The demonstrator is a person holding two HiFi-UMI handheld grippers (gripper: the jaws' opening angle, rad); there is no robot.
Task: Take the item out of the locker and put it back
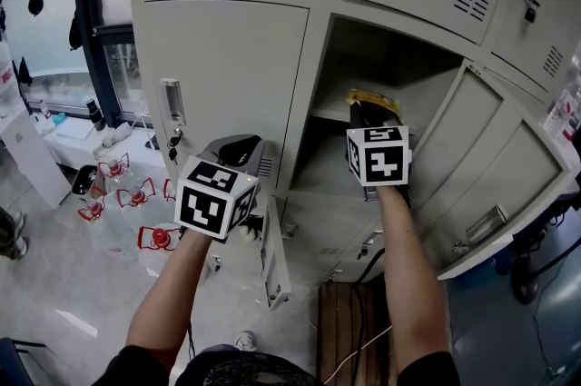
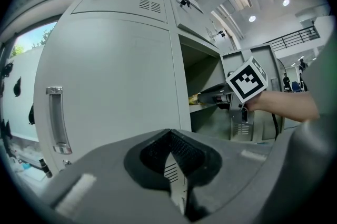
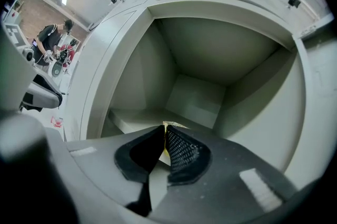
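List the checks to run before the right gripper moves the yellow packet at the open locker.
1. Right gripper shut on the yellow packet: ok, a yellow edge shows pinched between its pads.
2. How much of the packet is inside the grip: cannot tell, the jaws cover most of it.
3. Locker door swung wide, off the gripper's path: ok.
4. Packet lifted off the shelf or resting on it: cannot tell.
5. Left gripper shut, holding nothing, in front of the neighbouring closed door and away from the opening: ok.
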